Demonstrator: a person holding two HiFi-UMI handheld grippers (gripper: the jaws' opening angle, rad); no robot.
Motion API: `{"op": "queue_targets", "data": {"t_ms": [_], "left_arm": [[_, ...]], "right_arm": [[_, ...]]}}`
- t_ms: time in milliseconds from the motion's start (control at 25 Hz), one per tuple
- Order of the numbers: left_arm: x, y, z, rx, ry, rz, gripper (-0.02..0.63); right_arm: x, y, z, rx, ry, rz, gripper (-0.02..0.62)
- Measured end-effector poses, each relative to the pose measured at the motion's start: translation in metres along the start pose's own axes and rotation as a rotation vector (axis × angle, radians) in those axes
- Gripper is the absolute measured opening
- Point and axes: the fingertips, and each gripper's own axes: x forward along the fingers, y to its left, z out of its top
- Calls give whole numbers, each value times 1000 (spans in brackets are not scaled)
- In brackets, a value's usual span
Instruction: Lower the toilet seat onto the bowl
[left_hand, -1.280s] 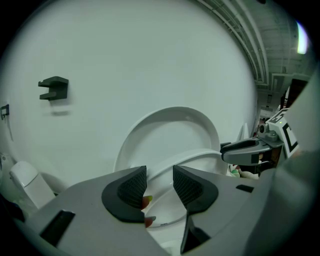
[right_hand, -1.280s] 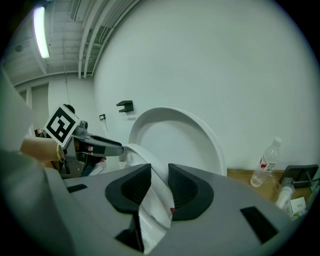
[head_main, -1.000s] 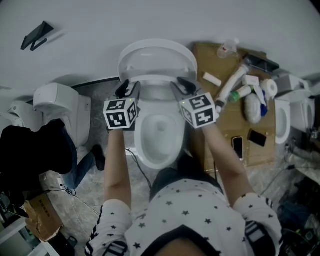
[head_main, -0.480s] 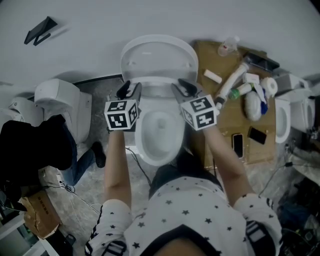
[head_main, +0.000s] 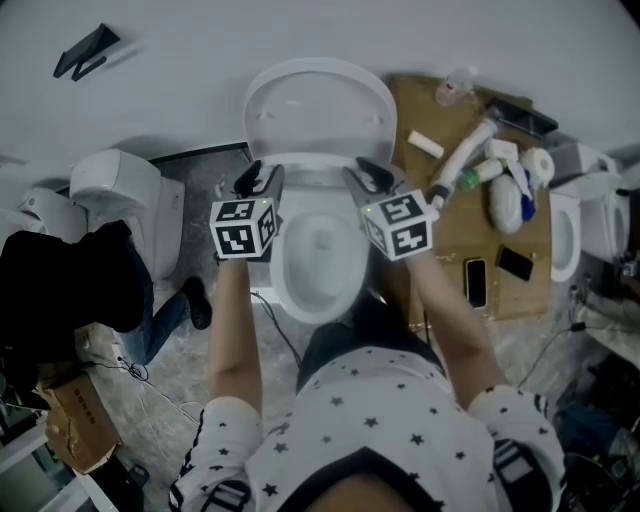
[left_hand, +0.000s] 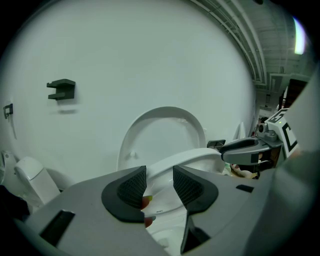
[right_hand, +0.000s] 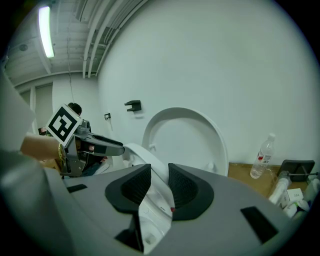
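Head view: holding white plastic toilet seat (head_main: 314, 163) from both sides, partway up, clear of white ceramic bowl (head_main: 318, 262) and forward of upright white oval lid (head_main: 318, 105). Gripping left rim with left gripper (head_main: 258, 172), right rim with right gripper (head_main: 368, 170).

Left gripper view: jaws set wide but closed on the seat edge, pads on either face of it. Right gripper view: jaws narrower, likewise clamped on the seat edge.

Reads as mid-lowering. To do it well:
- Bring both sides down together at the same rate, no twist on the hinge.
- Follow the arc round the hinge, not straight down.
- Slow before contact; set down, don't drop.
- Release only once resting on the bowl, then back out sideways.
- Mind the lower jaws getting pinched between seat and bowl rim.

Pose: both forearms stretched forward, roughly parallel, either side of the bowl. Marker cubes up, jaws pointing toward wall and hinge.
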Motion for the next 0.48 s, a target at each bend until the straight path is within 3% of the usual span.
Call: {"op": "queue_targets", "data": {"t_ms": [480], "left_arm": [[-22,-7,-18,8,8,-4,167]], "right_arm": [[-17,20,-13,-17,2,-2,117]]}}
